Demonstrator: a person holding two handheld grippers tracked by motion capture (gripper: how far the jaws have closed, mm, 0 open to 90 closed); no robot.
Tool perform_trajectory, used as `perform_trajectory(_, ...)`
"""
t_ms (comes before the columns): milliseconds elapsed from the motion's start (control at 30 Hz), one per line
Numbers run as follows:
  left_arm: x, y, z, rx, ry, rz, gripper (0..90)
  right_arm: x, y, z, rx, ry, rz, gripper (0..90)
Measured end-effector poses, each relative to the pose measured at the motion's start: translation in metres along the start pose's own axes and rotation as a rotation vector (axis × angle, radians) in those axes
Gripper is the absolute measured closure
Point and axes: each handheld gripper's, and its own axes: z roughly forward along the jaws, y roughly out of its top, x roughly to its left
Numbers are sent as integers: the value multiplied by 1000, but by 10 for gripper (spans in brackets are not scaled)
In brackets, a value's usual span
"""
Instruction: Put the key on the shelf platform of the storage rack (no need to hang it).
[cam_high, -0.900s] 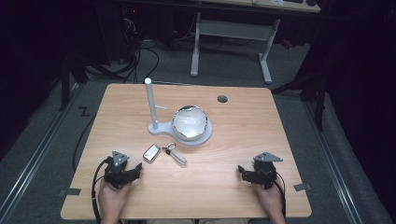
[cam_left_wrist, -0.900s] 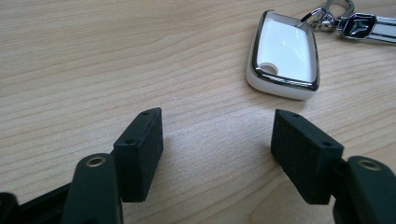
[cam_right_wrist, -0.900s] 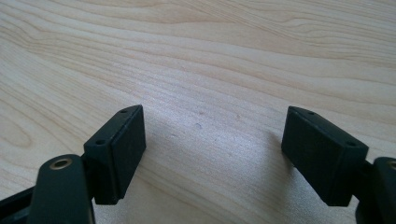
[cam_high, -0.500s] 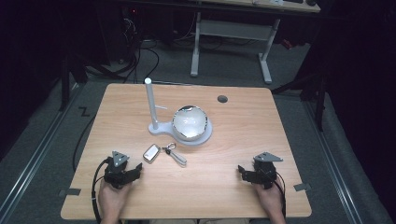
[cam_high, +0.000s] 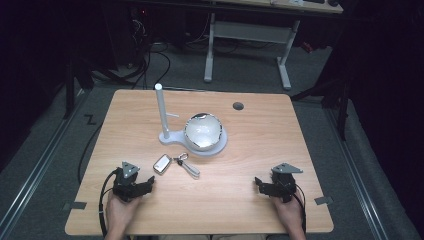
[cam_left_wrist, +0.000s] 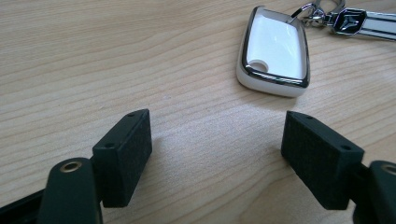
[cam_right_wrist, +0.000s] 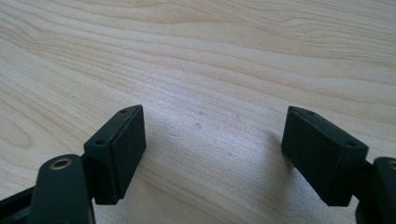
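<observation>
Work looks unstarted to us: on the table (cam_high: 260, 210) the stand (cam_high: 161, 112) with its bowl (cam_high: 203, 132) stands apart from the key fob (cam_high: 162, 163), which lies flat and untouched with its keyring (cam_high: 186, 165) trailing beside it, so reaching, gripping and moving it are all left. We see our left gripper (cam_high: 146, 183) resting near the fob with jaws spread wide on nothing, the fob just ahead of them, while our right gripper (cam_high: 260, 183) sits well apart, its jaws equally wide over bare wood.
</observation>
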Motion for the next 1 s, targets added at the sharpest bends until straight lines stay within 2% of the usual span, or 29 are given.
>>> perform_trajectory(300,-1,-1,-2,3,14,0,253,0,0,0,0,0,0,222)
perform_trajectory(500,-2,1,-5,20,-6,-13,260,0,0,0,0,1,0,222)
perform_trajectory(567,-4,1,-7,23,-4,-20,260,0,0,0,0,1,0,221)
perform_trajectory(767,-13,1,-13,37,-32,-28,258,0,0,0,0,1,0,222)
perform_trajectory(833,-15,-2,-14,44,-47,-11,257,0,0,0,0,1,-1,222)
perform_trajectory(1000,-20,-8,-15,53,-51,-1,250,0,0,0,0,1,-1,222)
